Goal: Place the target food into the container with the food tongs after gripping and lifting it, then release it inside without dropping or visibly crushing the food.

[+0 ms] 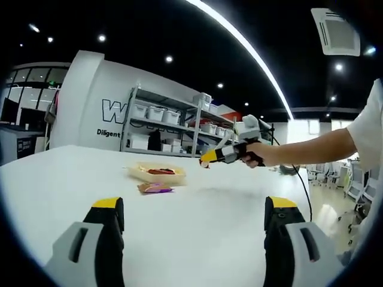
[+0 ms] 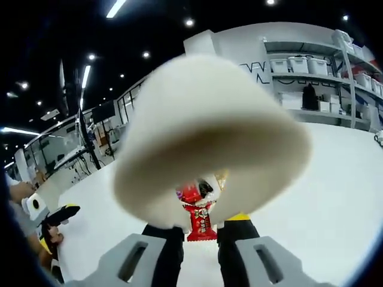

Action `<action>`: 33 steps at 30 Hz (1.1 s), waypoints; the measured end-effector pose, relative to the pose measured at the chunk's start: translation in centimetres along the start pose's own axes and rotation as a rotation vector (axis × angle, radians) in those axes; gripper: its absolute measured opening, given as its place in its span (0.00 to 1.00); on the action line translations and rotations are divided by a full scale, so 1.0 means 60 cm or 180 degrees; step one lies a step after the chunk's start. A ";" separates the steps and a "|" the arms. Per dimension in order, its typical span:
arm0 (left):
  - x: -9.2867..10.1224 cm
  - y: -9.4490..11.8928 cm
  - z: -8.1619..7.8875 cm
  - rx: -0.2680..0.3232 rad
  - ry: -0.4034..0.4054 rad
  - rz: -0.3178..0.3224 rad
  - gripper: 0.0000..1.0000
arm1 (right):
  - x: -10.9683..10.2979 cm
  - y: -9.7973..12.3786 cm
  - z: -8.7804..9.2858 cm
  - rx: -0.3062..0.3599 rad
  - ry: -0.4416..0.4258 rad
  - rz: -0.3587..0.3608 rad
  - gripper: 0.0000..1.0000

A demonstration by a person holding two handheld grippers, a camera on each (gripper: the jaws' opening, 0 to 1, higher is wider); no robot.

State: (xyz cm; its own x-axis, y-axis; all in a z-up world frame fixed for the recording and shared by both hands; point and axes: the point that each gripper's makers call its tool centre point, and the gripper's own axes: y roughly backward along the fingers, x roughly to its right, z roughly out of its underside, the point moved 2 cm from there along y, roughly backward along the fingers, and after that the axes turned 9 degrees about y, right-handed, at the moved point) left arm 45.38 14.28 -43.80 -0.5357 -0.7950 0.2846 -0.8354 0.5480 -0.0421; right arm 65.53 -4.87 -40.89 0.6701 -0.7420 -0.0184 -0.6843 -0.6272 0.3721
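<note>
A pale, soft bun (image 2: 209, 140) sits clamped between the right gripper's (image 2: 200, 230) nearly closed jaws, lifted above the counter (image 2: 335, 197) with a red packet (image 2: 200, 222) lying below it. In the left gripper view the right gripper (image 1: 206, 159), held in a hand (image 1: 254, 154), hovers just beside a shallow container (image 1: 157, 174) on the counter, a purple packet (image 1: 155, 188) lying in front of it. The left gripper (image 1: 194, 212) is wide open and holds nothing, with shelves of bins (image 1: 173, 122) behind.
</note>
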 end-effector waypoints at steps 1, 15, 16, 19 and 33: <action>0.001 0.000 0.001 -0.0006 -0.0015 0.0003 0.96 | 0.000 -0.001 -0.002 -0.0013 0.0032 0.0007 0.14; 0.001 0.004 -0.007 0.0100 -0.0005 0.0041 0.96 | -0.016 -0.042 -0.051 0.0006 -0.0043 -0.0062 0.14; 0.001 0.003 -0.007 0.0100 -0.0012 0.0039 0.96 | -0.023 -0.050 -0.054 -0.0001 -0.0032 -0.0078 0.14; 0.000 0.004 -0.007 0.0099 -0.0020 0.0035 0.96 | -0.032 -0.071 -0.059 -0.0019 -0.0026 -0.0097 0.14; -0.002 0.006 -0.009 0.0125 -0.0024 0.0026 0.96 | 0.010 -0.161 -0.035 -0.0210 -0.0013 0.0109 0.14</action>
State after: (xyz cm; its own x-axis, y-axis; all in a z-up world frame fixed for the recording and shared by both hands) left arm 45.22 14.72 -43.31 -0.5432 -0.7926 0.2770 -0.8352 0.5439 -0.0818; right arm 73.13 1.26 -42.58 0.6453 -0.7639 -0.0084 -0.6862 -0.5845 0.4330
